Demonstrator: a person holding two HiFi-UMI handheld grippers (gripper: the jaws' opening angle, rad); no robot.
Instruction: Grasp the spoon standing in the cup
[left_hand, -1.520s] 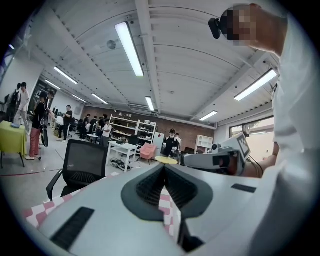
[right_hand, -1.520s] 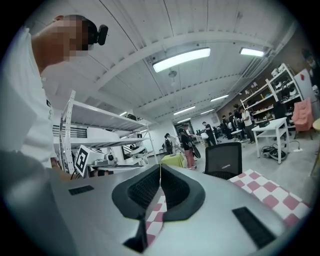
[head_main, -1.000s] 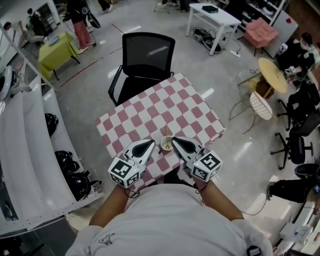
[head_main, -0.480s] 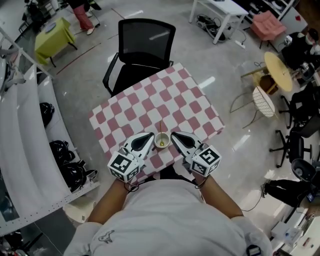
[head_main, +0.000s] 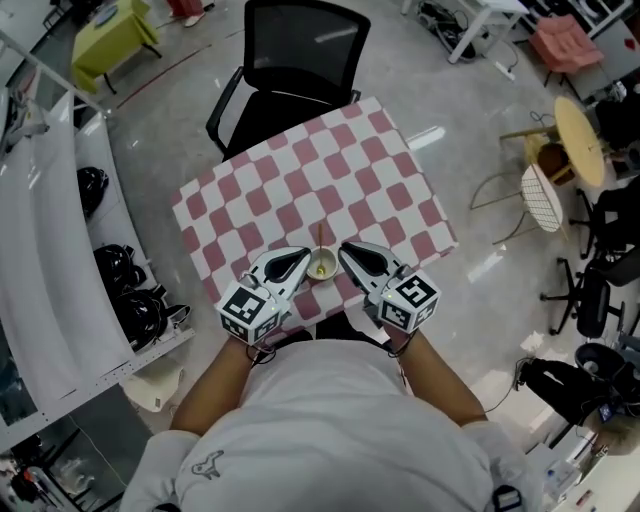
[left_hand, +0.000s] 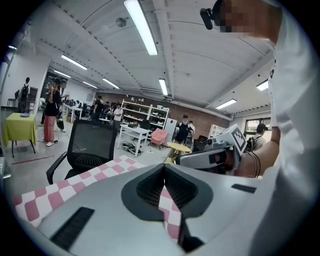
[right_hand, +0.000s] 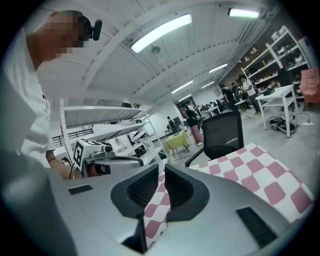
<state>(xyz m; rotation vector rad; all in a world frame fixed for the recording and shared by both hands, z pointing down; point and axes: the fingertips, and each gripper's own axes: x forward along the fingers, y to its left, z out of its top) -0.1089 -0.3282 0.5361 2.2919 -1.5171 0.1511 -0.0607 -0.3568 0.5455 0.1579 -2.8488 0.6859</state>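
A small cup (head_main: 321, 267) stands near the front edge of the pink-and-white checked table (head_main: 300, 190). A thin spoon (head_main: 320, 240) stands upright in it, handle leaning toward the far side. My left gripper (head_main: 303, 257) rests just left of the cup with its jaws together and nothing in them. Just right of the cup, my right gripper (head_main: 345, 249) is also shut and empty. In the left gripper view the left gripper (left_hand: 164, 166) points across the cloth, with the right gripper's body (left_hand: 212, 157) beside it. The right gripper (right_hand: 161, 168) shows the same. Cup and spoon are hidden in both gripper views.
A black office chair (head_main: 300, 70) is tucked against the table's far edge. White shelving (head_main: 40, 260) runs along the left, with dark helmets (head_main: 125, 300) on the floor. A round yellow table (head_main: 580, 140) and a wire chair (head_main: 540, 200) stand at the right.
The head camera has shifted, so the table sits higher in the frame. Both grippers keep their places on either side of the cup, jaws still together.
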